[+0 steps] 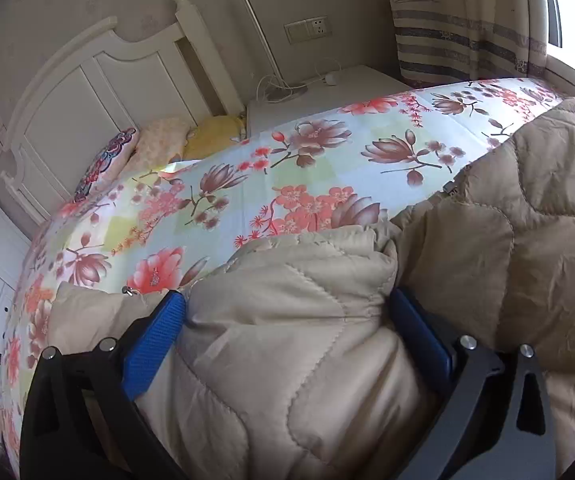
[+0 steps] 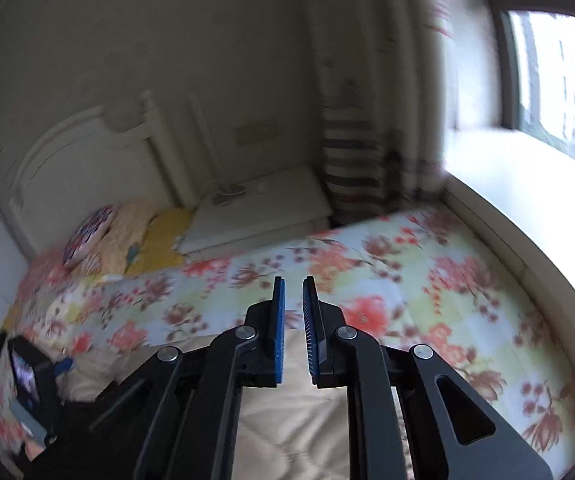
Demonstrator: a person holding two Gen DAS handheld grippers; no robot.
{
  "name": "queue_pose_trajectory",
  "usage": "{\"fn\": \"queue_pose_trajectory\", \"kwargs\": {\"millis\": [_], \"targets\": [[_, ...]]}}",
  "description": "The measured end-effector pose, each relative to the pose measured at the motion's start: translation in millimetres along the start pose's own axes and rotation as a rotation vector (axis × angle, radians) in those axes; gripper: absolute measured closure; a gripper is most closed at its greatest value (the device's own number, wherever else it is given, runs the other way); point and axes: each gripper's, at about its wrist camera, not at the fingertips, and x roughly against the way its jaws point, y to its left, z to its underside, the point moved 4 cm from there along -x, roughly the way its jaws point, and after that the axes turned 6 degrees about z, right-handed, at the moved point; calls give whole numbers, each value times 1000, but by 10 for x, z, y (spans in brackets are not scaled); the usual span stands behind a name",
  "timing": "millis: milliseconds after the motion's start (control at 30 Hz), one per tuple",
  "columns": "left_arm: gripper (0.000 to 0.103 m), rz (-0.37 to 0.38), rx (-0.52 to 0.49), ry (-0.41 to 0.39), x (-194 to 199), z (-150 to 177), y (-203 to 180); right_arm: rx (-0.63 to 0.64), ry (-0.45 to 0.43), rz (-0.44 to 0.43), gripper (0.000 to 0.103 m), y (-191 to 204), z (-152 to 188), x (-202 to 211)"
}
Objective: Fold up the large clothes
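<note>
A beige quilted padded garment (image 1: 487, 240) lies on the floral bedsheet (image 1: 247, 184). My left gripper (image 1: 287, 304) has its blue pads wide apart on either side of a thick fold of the garment (image 1: 287, 320), pressed into it. In the right wrist view my right gripper (image 2: 293, 284) hangs above the bed, jaws nearly together with a narrow gap and nothing between them. The garment (image 2: 295, 420) shows below it. The left gripper (image 2: 35, 392) shows at the lower left, blurred.
A white headboard (image 1: 99, 80) and pillows (image 1: 159, 144) are at the far end. A white nightstand (image 1: 327, 88) with a lamp stands beside the bed. A striped curtain (image 1: 467, 32) and a window sill (image 2: 527, 200) are on the right.
</note>
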Motion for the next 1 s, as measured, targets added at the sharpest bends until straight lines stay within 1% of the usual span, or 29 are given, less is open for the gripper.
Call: {"fn": "queue_pose_trajectory", "kwargs": {"millis": [33, 67, 100, 133, 167, 233, 267, 300, 333, 367, 400, 433, 500, 533, 667, 700, 800, 967, 1000], "targets": [[2, 4, 4, -1, 20, -5, -28, 83, 5, -22, 51, 276, 3, 42], [2, 9, 7, -2, 39, 4, -7, 160, 28, -86, 22, 549, 96, 51], [2, 10, 9, -1, -35, -15, -46, 196, 39, -117, 7, 783, 126, 92], [2, 10, 10, -1, -78, -25, -71, 230, 41, -136, 7, 924, 207, 87], [2, 11, 11, -1, -71, -19, -64, 269, 47, -132, 7, 1043, 307, 78], [2, 15, 16, -1, -64, -16, -61, 356, 83, -92, 7, 1256, 519, -81], [2, 20, 19, 0, -66, -14, -55, 394, 124, -84, 7, 1331, 681, -186], [2, 27, 25, 2, -70, -13, -47, 424, 189, -78, 6, 1342, 832, -440], [2, 33, 30, 3, -74, -14, -41, 455, 250, -51, 4, 1302, 1055, -636], [2, 37, 33, 4, -77, -14, -38, 497, 300, -1, 4, 1296, 1308, -813], [2, 38, 33, 3, -74, -14, -39, 482, 317, -14, 4, 1250, 1492, -965], [2, 41, 36, -2, -65, -15, -39, 449, 333, -23, 4, 1216, 1522, -1007], [2, 53, 59, -4, -62, -12, -9, 450, 327, -12, 4, 1261, 1478, -1071], [2, 54, 57, 2, -72, -10, -14, 452, 323, -9, 4, 1242, 1538, -1069], [2, 36, 46, -4, -48, -11, -40, 444, 317, -18, 4, 1231, 1571, -1060], [2, 34, 45, -6, -42, -9, -41, 441, 317, -20, 4, 1239, 1578, -1004], [2, 24, 39, -9, -28, -7, -48, 441, 318, -22, 4, 1247, 1455, -1034], [2, 26, 35, -1, -26, -6, -51, 438, 316, -24, 4, 1209, 1635, -996], [2, 33, 25, 21, -19, -16, -48, 435, 316, -26, 4, 1252, 1494, -1043]]}}
